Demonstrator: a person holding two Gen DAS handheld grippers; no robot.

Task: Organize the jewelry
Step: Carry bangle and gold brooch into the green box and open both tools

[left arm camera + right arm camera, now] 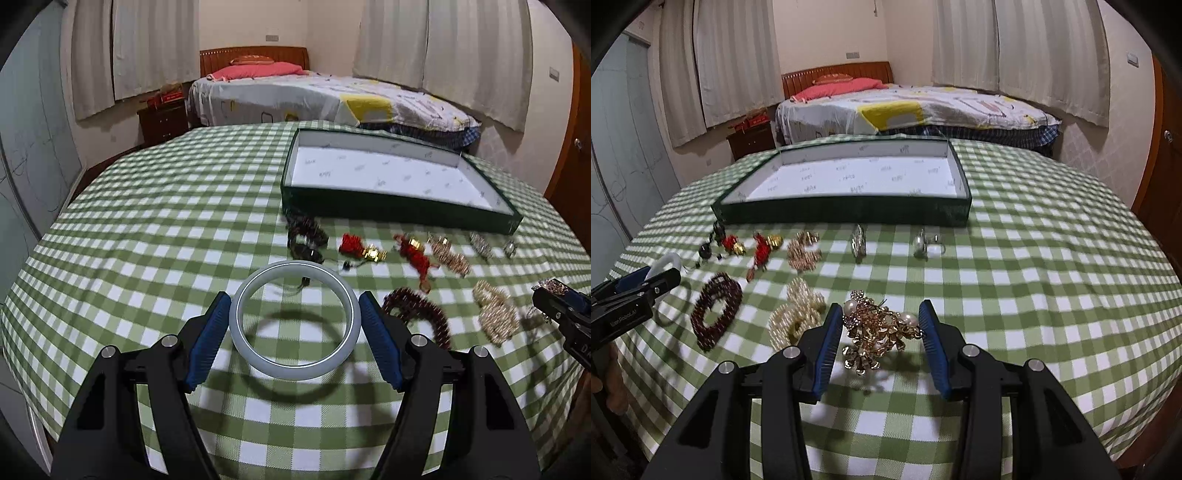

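Observation:
My left gripper (293, 299) is shut on a pale white bangle (295, 365), with the blue pads pressing its two sides. The bangle hangs a little above the green checked tablecloth (147, 229) and throws a ring shadow on it. In the right wrist view this gripper (665, 280) shows at the left edge with the bangle (668, 262). My right gripper (880, 305) is shut on a gold and pearl jewelry cluster (875, 332), also held off the cloth. An open green box with white lining (369, 201) (849, 212) stands behind the jewelry.
Loose pieces lie in rows before the box: a dark red bead bracelet (716, 310), a pearl piece (798, 314), red tassel charms (762, 251), a gold bracelet (803, 251), a silver piece (857, 242) and a pearl ring (923, 243). A bed (905, 107) stands beyond the table.

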